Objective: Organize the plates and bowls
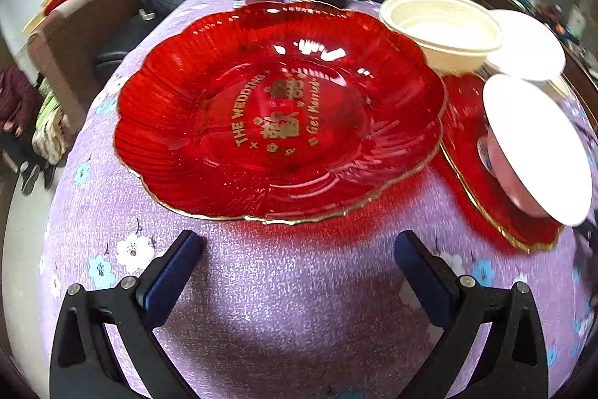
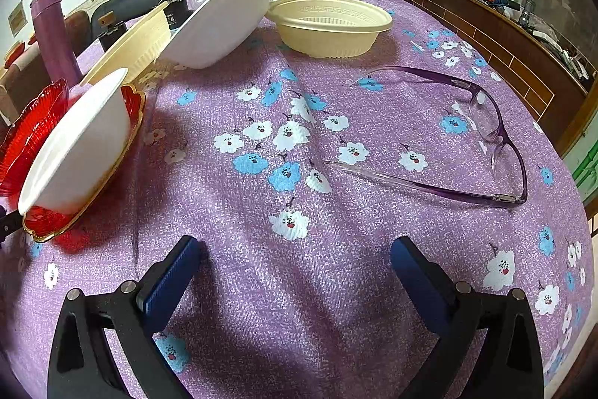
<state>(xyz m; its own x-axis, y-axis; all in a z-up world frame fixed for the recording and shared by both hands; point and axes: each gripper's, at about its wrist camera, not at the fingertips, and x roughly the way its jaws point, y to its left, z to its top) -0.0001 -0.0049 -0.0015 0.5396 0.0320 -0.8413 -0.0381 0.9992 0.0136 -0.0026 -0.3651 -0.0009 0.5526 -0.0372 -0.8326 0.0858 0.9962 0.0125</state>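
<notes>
Glossy red glass-like plate (image 1: 278, 111); matt cream plastic bowl (image 2: 330, 25); woven floral tablecloth (image 2: 299, 287).

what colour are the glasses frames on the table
Purple glasses, fading to clear; right wrist view shows them best.

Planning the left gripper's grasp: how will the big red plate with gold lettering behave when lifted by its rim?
The red plate looks like glossy glass or hard plastic, so probably stiff and slippery. Its wide, shallow shape may tilt from a one-edge grip. The thin scalloped gold rim could chip if squeezed hard.
</notes>
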